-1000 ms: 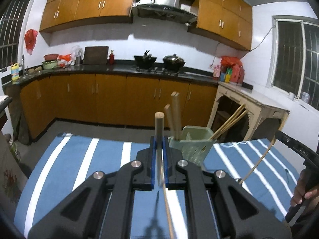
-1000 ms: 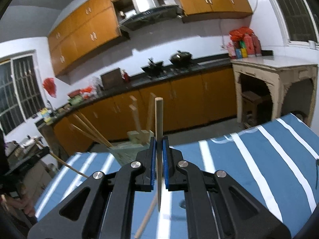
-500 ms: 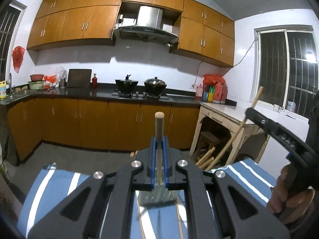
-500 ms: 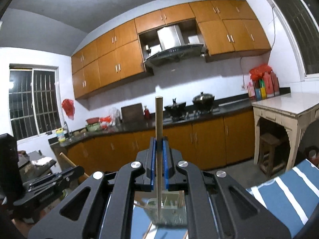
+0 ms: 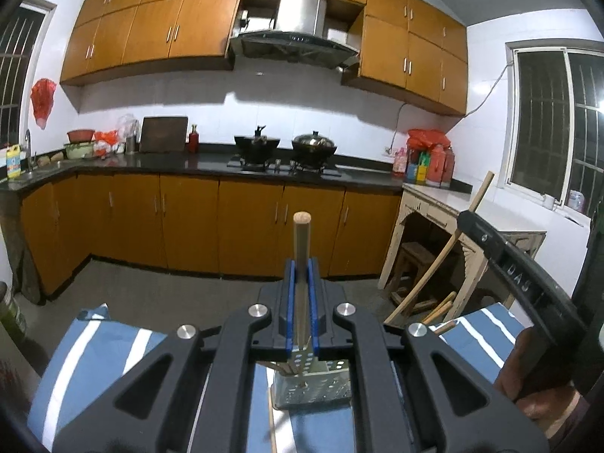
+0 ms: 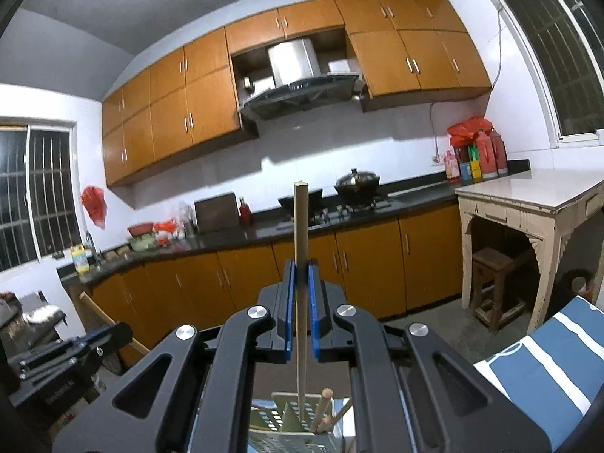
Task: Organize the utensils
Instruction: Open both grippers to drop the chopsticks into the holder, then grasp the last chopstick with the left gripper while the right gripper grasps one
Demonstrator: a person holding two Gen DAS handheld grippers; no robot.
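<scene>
Both tongs are clenched on upright sticks: left tongs (image 5: 301, 294) hold a wooden stick (image 5: 301, 241), right tongs (image 6: 301, 294) a thinner chopstick (image 6: 301, 234). The holder (image 6: 302, 421) sits below, mostly hidden, so either tip could probably catch its rim and tip it.

Sticks (image 6: 324, 409) crowd the perforated holder (image 6: 281, 421); open air above it.

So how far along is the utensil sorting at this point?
Partly done: several wooden utensils already stand in the green perforated holder. In hand: the left gripper and the right gripper each clamp a wooden stick upright above it. Left: lowering both sticks in and letting go.
</scene>
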